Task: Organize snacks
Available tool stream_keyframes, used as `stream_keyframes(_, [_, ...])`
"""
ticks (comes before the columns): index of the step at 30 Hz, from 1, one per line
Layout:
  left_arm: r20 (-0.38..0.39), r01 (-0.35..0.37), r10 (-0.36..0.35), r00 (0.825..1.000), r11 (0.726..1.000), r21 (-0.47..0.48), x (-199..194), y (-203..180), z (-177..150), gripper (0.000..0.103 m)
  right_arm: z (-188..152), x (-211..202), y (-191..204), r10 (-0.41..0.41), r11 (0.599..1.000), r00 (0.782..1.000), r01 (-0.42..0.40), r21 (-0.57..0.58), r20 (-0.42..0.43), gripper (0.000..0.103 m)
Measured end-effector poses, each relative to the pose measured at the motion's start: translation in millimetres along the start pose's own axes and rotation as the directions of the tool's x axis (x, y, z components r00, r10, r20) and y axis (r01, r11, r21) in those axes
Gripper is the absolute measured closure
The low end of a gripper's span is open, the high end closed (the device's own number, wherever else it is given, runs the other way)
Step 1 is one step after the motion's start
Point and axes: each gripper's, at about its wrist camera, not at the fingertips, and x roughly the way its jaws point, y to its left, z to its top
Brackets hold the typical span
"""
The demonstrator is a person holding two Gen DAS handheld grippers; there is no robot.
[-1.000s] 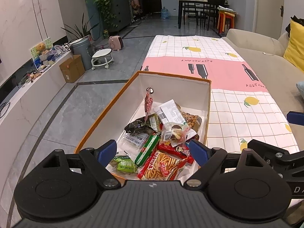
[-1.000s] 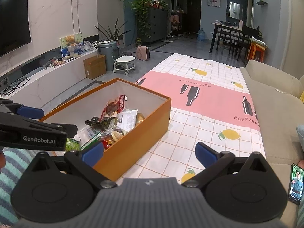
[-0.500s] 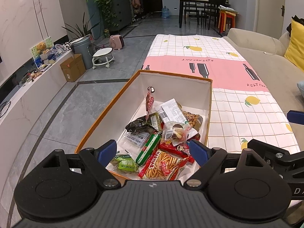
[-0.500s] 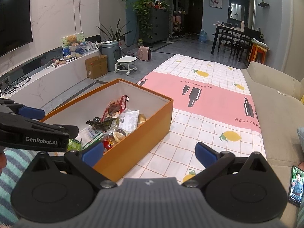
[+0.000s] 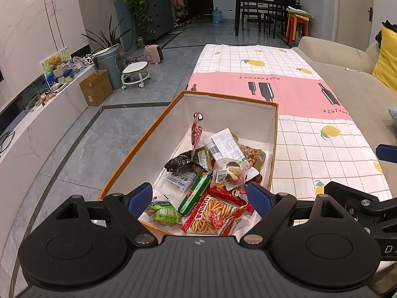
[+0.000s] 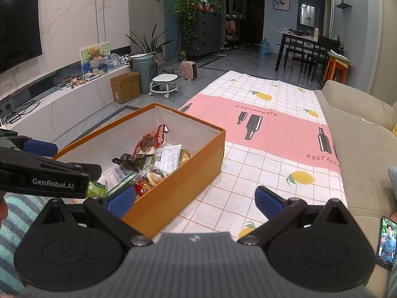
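Observation:
An orange box (image 5: 139, 149) with white inner walls sits on the near left of the table and holds several snack packets. Among them are a red pack of sticks (image 5: 213, 214), a green sausage-shaped pack (image 5: 196, 192), a small green packet (image 5: 165, 214) and a white label pack (image 5: 224, 144). My left gripper (image 5: 199, 197) hovers open above the box's near end, empty. The same box (image 6: 178, 188) shows in the right wrist view; my right gripper (image 6: 194, 200) hangs open over its near right corner, holding nothing.
A checked tablecloth (image 5: 310, 146) with lemons and a pink band covers the long table. A beige sofa (image 6: 367, 154) runs along the right, with a phone (image 6: 385, 243) on it. Grey tiled floor (image 5: 82, 144) and a white TV bench lie left.
The box and both grippers hold about the same places. The views have shifted only slightly.

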Motion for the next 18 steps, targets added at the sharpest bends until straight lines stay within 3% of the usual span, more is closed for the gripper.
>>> stream_keyframes(18, [-0.003, -0.005, 0.005, 1.000, 1.000, -0.005, 0.1, 0.1, -0.9, 0.002, -0.2, 0.0, 0.5, 0.001, 1.000, 1.000, -0.001, -0.001, 0.001, 0.004])
